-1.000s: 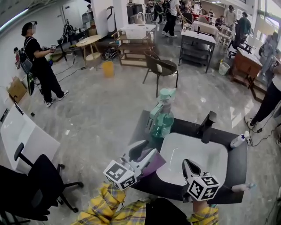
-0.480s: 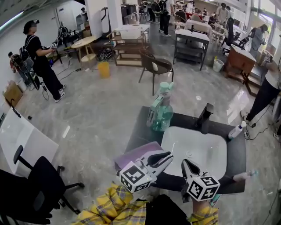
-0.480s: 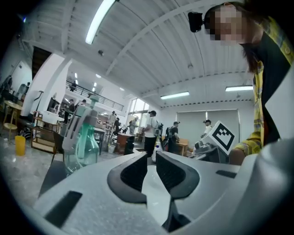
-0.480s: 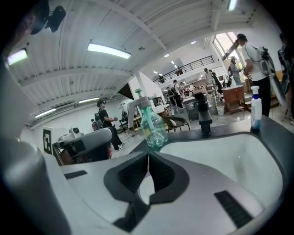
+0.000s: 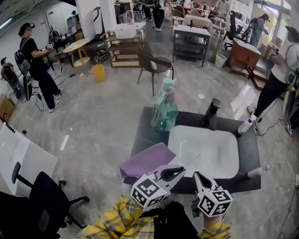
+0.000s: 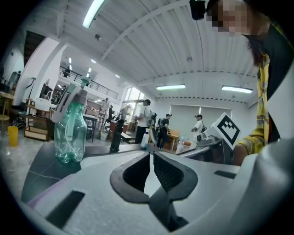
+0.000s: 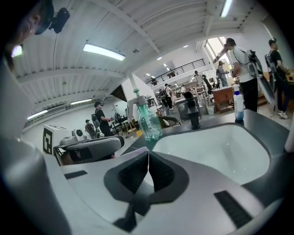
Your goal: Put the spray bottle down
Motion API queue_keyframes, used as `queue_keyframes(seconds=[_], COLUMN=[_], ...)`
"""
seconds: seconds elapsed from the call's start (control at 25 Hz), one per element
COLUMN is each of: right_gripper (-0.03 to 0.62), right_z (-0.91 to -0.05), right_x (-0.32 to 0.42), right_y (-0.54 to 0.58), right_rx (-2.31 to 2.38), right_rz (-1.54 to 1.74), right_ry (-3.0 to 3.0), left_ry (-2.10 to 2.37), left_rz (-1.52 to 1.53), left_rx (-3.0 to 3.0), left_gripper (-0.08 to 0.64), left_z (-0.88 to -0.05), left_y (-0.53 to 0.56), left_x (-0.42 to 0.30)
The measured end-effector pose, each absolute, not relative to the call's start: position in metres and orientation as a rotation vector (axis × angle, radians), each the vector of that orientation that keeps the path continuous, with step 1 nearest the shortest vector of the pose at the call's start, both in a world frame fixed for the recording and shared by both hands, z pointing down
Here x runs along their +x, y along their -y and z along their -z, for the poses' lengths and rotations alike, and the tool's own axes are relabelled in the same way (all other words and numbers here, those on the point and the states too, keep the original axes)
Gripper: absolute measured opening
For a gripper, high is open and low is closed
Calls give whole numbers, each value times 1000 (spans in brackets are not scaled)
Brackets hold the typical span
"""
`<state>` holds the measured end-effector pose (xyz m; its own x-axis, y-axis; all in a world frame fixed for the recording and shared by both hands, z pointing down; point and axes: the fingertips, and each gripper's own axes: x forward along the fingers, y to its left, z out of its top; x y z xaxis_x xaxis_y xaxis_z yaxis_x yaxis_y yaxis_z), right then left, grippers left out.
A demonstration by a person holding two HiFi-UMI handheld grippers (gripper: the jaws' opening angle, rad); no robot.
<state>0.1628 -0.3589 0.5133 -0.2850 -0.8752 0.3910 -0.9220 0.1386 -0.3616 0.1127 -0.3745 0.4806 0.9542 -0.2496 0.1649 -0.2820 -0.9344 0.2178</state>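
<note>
We find the scene evenly and brightly lit by ceiling strip lights (image 6: 94, 11). The polished floor (image 5: 103, 112) carries pale glare patches; shadows are faint. Both gripper views bow heavily and fall to black at the corners. The spray bottle (image 6: 69, 131) reads sharp, unblurred.

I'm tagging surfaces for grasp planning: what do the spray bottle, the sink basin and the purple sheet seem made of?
Spray bottle: clear green-tinted plastic, glossy; background shows through.
Sink basin: smooth glossy white, likely ceramic, with pale highlights.
Purple sheet: matte, no shine, probably cloth; hard to tell.
</note>
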Motion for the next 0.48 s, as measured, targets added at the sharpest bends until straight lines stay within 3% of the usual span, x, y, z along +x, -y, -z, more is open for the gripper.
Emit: queue_keyframes(seconds=[0.48], right_gripper=[5], right_z=[-504], right_x=[164], right_y=[326], right_rx=[1849], right_rz=[-792], right_ry=[2298], left_ry=[401], left_rz=[-202], left_rx=[2818], left_gripper=[28], left_z=[-483], left_y=[347], left_x=[116])
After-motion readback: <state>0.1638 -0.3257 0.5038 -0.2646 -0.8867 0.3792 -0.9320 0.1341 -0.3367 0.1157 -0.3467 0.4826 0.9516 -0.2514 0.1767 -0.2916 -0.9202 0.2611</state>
